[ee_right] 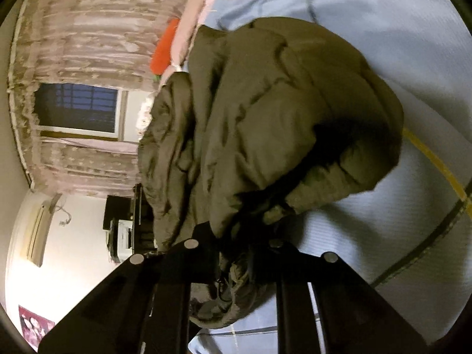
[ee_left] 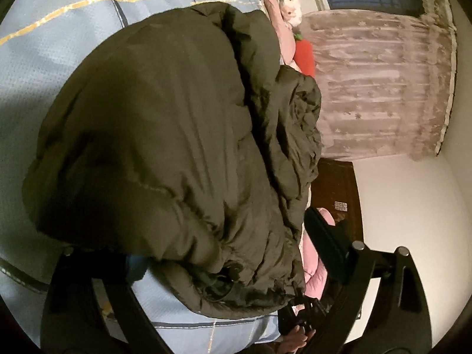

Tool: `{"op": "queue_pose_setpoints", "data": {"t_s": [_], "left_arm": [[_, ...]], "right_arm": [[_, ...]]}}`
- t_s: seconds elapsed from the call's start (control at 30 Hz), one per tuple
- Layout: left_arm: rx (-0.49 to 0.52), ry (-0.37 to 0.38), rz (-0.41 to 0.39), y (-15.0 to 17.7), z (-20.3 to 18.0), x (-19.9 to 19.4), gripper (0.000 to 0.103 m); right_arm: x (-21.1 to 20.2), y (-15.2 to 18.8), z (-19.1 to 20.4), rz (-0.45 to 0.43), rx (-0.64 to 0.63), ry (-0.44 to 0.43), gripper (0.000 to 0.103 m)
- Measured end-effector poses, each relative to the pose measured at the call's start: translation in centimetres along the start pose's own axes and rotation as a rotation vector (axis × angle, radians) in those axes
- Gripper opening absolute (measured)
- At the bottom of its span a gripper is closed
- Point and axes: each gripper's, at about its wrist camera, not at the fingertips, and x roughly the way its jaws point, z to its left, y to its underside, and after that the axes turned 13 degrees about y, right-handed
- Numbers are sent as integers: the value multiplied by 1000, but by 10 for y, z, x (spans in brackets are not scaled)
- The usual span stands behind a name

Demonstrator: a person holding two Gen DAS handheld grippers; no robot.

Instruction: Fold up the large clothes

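A big olive-green puffer jacket (ee_left: 177,135) lies bunched in a thick heap on the light blue bedsheet (ee_left: 50,67). My left gripper (ee_left: 212,253) stands wide open at the jacket's near hem; one finger (ee_left: 327,244) shows on the right, the other is under the fabric. The other gripper (ee_left: 298,321) shows low in the left wrist view, at the drawstring hem. In the right wrist view the jacket (ee_right: 274,124) fills the middle. My right gripper (ee_right: 236,236) has the jacket's hem bunched between its fingers; the fingertips are buried in fabric.
Pink bedding (ee_left: 283,26) and a red plush toy (ee_left: 303,56) lie along the bed's far edge. A pale patterned curtain (ee_left: 380,85) and a dark window (ee_right: 76,109) are beyond. A dark wooden cabinet (ee_left: 336,194) stands by the bed. Blue sheet (ee_right: 398,44) spreads around the jacket.
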Motion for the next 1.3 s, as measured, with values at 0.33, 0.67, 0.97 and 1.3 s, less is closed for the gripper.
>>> {"op": "queue_pose_setpoints", "data": {"t_s": [0.33, 0.67, 0.97, 1.3], "left_arm": [[-105, 30, 62, -4, 9, -7, 93], [-67, -128, -2, 11, 14, -6, 7], [68, -169, -15, 11, -22, -9, 6], [284, -11, -37, -22, -128, 26, 6]], "right_arm": [[-2, -2, 6, 8, -1, -55, 13], [-5, -2, 6, 16, -40, -56, 14], [-9, -4, 19, 1, -51, -95, 13], [-11, -36, 91, -25, -138, -233, 11]]}}
